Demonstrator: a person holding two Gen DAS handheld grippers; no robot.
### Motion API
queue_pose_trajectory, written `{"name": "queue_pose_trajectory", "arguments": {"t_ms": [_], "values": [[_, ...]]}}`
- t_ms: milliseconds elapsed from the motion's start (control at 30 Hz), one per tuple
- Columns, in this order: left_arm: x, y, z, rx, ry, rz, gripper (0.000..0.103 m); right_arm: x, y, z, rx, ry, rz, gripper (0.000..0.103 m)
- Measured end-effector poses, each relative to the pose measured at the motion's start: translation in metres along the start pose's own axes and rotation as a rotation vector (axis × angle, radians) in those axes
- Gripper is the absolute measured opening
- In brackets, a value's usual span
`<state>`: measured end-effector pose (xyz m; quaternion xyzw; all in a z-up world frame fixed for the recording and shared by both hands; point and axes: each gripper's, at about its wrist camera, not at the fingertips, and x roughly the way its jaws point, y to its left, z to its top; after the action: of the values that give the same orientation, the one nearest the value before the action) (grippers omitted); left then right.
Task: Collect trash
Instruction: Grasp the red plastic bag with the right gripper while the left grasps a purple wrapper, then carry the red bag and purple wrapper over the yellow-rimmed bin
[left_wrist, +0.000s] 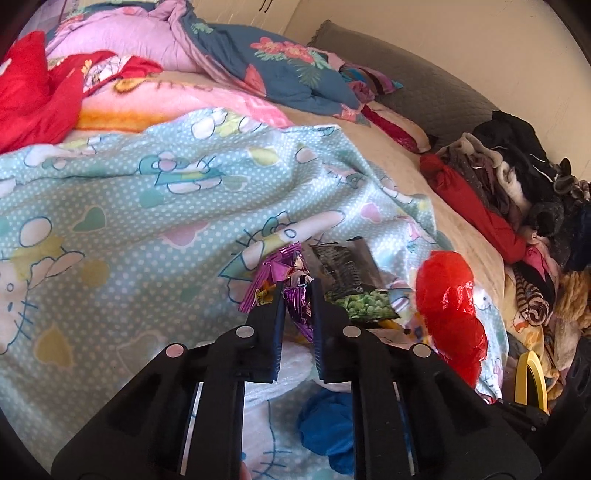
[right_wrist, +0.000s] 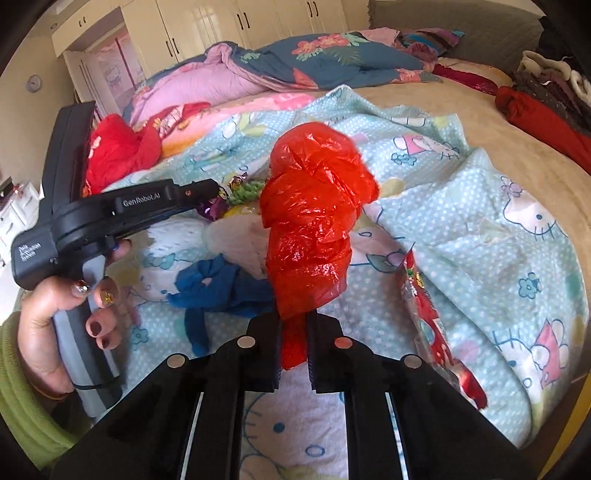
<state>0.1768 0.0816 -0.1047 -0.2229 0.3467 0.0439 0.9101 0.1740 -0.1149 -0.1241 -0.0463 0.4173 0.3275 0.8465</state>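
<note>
On the bed (left_wrist: 110, 229), my left fingers (left_wrist: 297, 295) pinch a purple wrapper (left_wrist: 295, 299); my right fingers (right_wrist: 294, 325) clamp the red plastic bag (right_wrist: 314, 221) standing above them. Thin foil could tear or slip free when lifted.

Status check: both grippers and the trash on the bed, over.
Left gripper shut on purple wrapper. Right gripper shut on red plastic bag. Green snack packet and blue bag lie loose on blanket.
</note>
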Motion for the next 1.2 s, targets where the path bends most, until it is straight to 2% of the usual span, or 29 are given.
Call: {"name": "queue_pose_trajectory", "arguments": {"t_ms": [267,567,1200], "values": [[-0.022,-0.012,0.000,0.023,-0.028,-0.036,0.008,-0.031,0.003,-0.002,-0.025,-0.042,0.040,0.010],[-0.050,-0.031,0.003,0.067,-0.074,-0.070,0.008,-0.069,-0.011,0.003,-0.001,-0.122,0.030,0.010],[-0.085,-0.088,-0.004,0.159,-0.114,-0.170,0.008,-0.111,-0.029,-0.005,0.019,-0.204,0.009,0.010]]}}
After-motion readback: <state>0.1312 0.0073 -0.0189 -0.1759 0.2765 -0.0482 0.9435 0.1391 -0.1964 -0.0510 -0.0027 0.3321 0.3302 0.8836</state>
